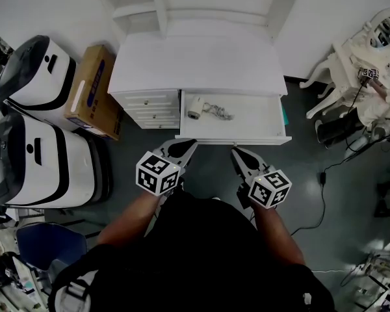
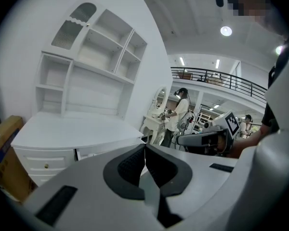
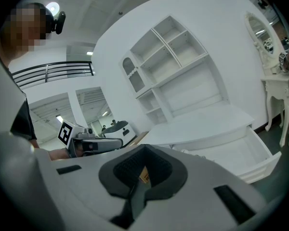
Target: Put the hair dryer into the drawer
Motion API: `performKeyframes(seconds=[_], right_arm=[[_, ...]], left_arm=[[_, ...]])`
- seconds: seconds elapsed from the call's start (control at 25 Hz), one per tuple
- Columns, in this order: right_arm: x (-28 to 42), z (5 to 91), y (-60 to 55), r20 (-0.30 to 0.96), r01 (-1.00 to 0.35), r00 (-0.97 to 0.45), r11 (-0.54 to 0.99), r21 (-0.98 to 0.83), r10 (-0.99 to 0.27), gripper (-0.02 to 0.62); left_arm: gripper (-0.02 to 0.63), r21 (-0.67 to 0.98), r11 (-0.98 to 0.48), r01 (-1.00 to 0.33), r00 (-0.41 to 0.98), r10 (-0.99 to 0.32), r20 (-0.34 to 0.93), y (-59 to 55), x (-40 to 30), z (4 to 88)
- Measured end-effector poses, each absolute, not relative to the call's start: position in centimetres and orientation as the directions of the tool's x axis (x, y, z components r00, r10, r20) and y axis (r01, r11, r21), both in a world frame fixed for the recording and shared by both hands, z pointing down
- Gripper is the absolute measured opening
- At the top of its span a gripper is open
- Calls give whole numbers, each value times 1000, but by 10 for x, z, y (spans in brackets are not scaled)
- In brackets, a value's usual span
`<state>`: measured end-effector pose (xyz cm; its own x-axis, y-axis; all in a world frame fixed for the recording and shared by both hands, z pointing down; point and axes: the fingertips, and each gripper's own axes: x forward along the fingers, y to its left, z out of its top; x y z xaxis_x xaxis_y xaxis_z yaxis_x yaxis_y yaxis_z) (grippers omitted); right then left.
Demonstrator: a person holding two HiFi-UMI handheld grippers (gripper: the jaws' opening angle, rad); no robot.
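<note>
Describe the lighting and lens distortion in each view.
Head view: flat, even light; the white desk top washes out almost featureless, yet the hair dryer in the open drawer stays sharp. Left gripper view: strong fisheye bend, dark corners, a ceiling lamp flaring. Right gripper view: the same bend curves the shelf unit, with a dark rim all round.

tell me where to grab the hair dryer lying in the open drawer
Take the hair dryer across its white body, coming down from above: it lies flat at the left end of the open drawer, whose walls likely block a side approach. Keep off the cord bunched on its right.
</note>
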<state>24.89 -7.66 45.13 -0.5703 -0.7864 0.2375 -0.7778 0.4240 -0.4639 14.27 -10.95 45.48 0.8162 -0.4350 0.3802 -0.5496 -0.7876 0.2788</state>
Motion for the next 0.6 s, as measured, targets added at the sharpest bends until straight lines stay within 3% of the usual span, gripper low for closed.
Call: performKeyframes(seconds=[0.6], right_arm=[[259,448,-78,211,-779,-563,428,-458,-799,25]], left_arm=[[11,266,-797,-542,818,-428,384,-108,153,451]])
